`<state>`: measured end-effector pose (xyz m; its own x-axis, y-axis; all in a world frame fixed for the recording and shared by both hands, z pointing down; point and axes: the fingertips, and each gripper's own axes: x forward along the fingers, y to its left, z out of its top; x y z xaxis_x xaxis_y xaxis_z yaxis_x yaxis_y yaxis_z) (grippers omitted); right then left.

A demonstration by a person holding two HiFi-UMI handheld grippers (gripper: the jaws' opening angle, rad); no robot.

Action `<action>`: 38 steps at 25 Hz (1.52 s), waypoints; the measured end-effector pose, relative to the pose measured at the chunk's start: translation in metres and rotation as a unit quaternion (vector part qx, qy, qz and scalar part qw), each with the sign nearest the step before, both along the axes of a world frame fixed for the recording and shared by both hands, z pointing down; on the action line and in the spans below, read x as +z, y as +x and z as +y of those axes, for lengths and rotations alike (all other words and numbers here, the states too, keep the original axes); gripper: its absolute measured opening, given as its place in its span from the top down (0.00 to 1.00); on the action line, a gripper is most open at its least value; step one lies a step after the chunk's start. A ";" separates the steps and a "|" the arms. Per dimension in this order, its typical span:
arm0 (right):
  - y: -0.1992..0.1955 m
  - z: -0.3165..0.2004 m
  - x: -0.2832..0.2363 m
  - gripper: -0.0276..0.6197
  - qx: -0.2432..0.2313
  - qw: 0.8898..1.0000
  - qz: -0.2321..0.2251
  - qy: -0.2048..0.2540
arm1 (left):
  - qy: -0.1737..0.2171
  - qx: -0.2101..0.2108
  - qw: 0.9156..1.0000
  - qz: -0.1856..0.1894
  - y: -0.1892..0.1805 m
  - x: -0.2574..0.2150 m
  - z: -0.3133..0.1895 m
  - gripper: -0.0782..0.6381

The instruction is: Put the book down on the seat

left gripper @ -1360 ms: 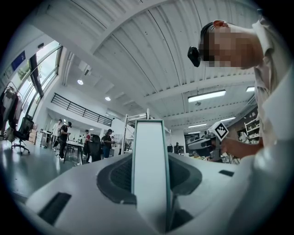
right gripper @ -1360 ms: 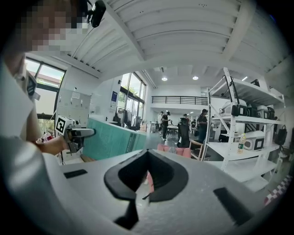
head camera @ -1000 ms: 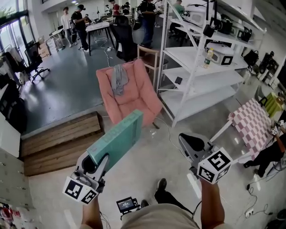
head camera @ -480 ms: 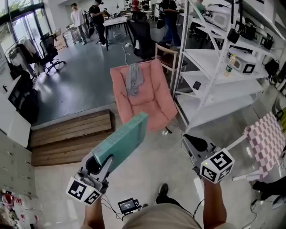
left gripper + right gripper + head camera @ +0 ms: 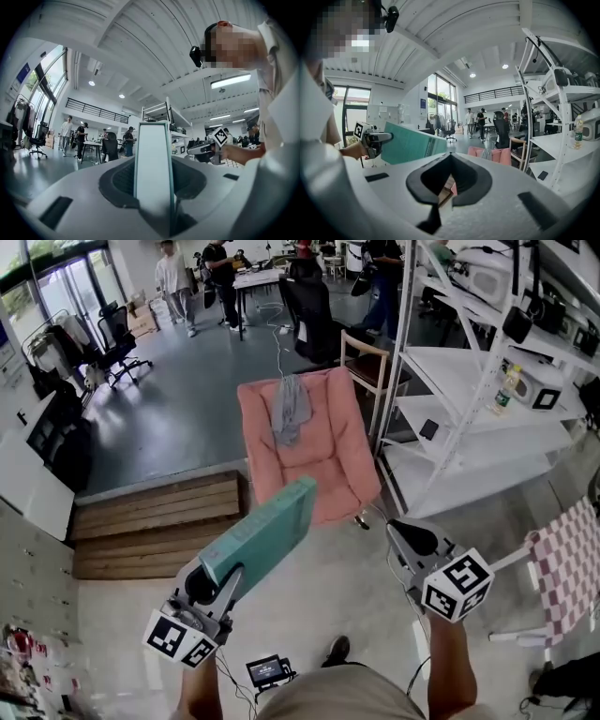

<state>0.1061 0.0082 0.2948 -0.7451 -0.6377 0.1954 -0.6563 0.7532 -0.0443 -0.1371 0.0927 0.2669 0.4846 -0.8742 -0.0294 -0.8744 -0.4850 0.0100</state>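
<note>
A teal book [image 5: 262, 531] sticks up and forward out of my left gripper [image 5: 212, 581], which is shut on its lower end. In the left gripper view the book's pale edge [image 5: 152, 168] stands upright between the dark pads. Ahead of the book is a pink armchair [image 5: 314, 460] with a grey cloth [image 5: 290, 409] draped over its backrest; its seat is bare. The book hangs short of the chair, above the floor. My right gripper [image 5: 411, 536] is shut and holds nothing, level with the left one. From the right gripper view I see the book [image 5: 412, 143] and the armchair [image 5: 492, 154].
White metal shelving [image 5: 469, 381] stands right of the armchair, with a wooden chair [image 5: 370, 367] behind it. Wooden steps [image 5: 150, 521] lie to the left. A pink checked seat [image 5: 567, 568] is at the far right. Several people stand by tables at the back.
The armchair has drawn nearer and shifted right in the head view as the person walks. Both grippers keep their pose; the book stays clamped in the left one.
</note>
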 end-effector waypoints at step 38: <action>0.050 -0.196 0.012 0.97 0.135 0.991 0.000 -0.008 | 0.000 0.139 0.990 0.000 0.043 0.010 -0.281 0.67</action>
